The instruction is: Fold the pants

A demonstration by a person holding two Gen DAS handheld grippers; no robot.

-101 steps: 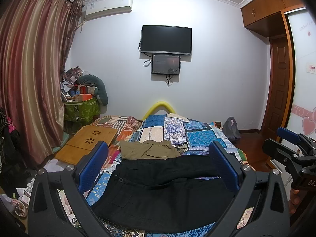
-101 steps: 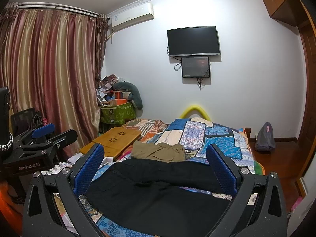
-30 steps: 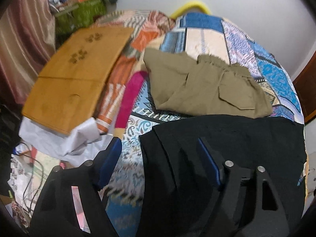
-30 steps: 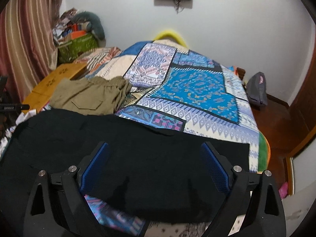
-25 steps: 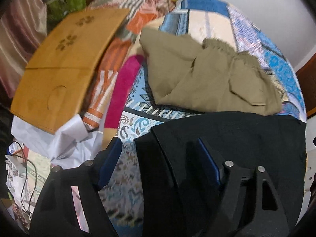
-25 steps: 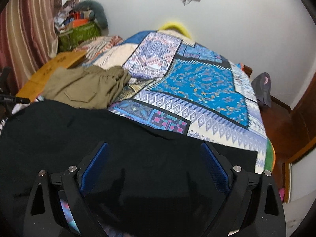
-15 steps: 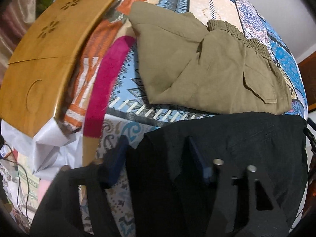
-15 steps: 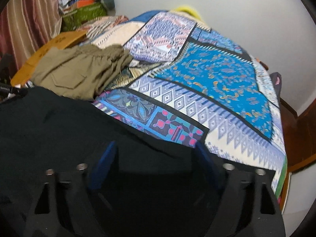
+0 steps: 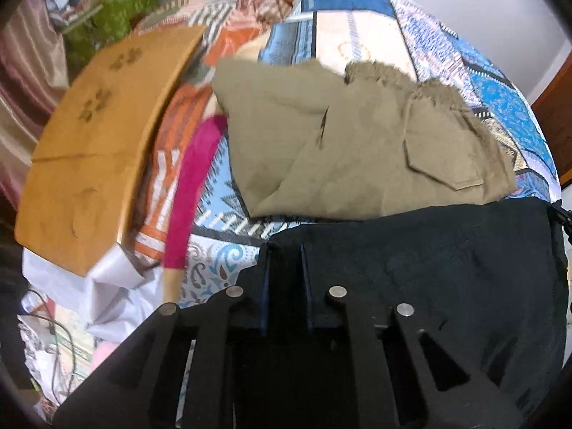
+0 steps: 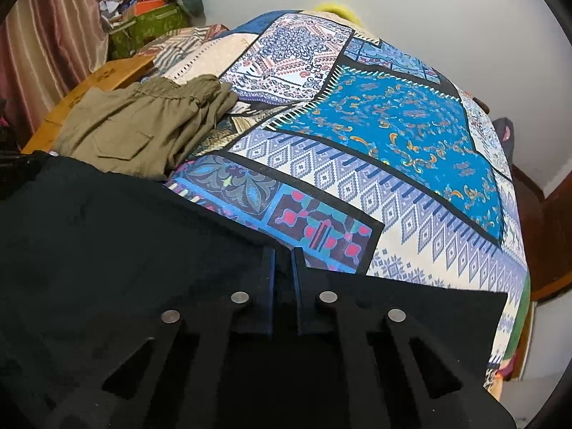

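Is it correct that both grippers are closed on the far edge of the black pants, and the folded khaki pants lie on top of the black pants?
Not quite. Both the left gripper and the right gripper are closed on the black pants, but the khaki pants lie beyond them on the patterned bedspread, not on top. The left wrist view shows this.

We can't make out any readable text, labels, brands or numbers in either view, just patterned fabric on the bed [image 10: 393, 136]; nothing's legible to us.

Bedroom: quilted bed [image 10: 393, 136], curtains [image 10: 46, 35].
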